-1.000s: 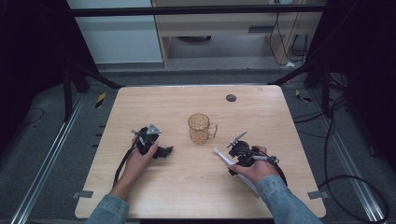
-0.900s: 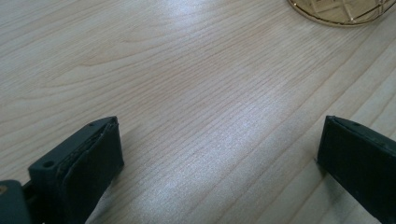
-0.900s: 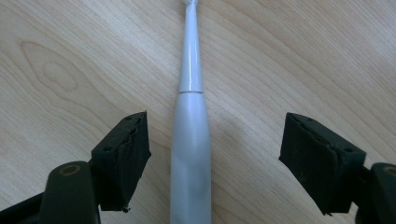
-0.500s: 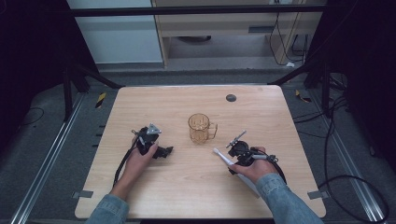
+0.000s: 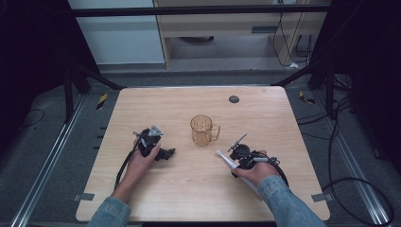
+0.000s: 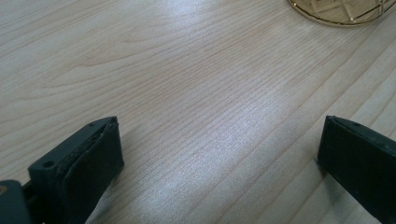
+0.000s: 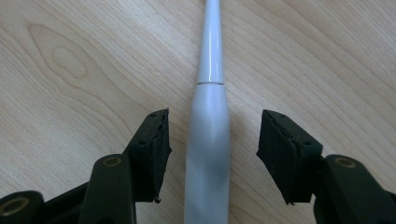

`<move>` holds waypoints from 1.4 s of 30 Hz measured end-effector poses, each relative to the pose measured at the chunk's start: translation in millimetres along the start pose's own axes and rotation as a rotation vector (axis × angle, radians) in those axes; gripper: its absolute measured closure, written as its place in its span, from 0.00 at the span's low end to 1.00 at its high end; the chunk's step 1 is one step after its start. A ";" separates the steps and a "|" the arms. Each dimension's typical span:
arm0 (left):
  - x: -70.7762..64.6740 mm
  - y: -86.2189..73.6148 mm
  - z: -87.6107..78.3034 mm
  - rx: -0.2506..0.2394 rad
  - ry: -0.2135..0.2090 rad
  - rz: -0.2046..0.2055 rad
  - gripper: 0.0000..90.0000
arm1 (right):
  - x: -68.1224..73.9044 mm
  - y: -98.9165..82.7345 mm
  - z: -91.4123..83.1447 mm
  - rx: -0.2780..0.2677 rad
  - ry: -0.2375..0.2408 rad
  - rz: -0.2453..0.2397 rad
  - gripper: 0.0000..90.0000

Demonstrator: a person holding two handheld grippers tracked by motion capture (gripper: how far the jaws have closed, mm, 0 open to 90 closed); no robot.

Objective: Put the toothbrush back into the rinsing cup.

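Both right claw [image 7: 212, 149] jaws have just been closing around the toothbrush [image 7: 208, 140].

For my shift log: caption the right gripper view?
Right tongs closing around white toothbrush handle on wooden table, pads not yet touching.

White toothbrush [image 7: 208, 126] (flat on table)

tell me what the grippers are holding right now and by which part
Nothing yet. The right gripper jaws, just closing, straddle the white electric toothbrush handle without touching; the left gripper is open.
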State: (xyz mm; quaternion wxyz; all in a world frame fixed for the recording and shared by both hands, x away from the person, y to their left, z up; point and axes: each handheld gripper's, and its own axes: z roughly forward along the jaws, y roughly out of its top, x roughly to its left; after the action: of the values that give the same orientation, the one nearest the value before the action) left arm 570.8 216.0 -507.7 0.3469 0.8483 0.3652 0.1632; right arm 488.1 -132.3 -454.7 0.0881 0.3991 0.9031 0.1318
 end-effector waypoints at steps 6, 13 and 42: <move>0.1 0.0 0.0 0.000 0.000 0.001 0.00 | -2.0 0.3 2.5 0.018 0.005 0.015 0.52; 0.1 0.1 0.0 0.000 0.000 0.001 0.00 | -0.9 2.1 7.3 0.034 0.017 0.007 0.53; 0.0 0.0 0.1 0.000 0.000 -0.001 0.00 | -14.8 5.1 0.7 0.042 0.077 0.014 0.74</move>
State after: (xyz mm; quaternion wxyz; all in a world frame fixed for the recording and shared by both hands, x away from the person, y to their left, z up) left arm 570.8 215.9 -507.7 0.3471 0.8481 0.3656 0.1628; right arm 501.7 -139.9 -452.9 0.0439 0.4021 0.9055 0.1287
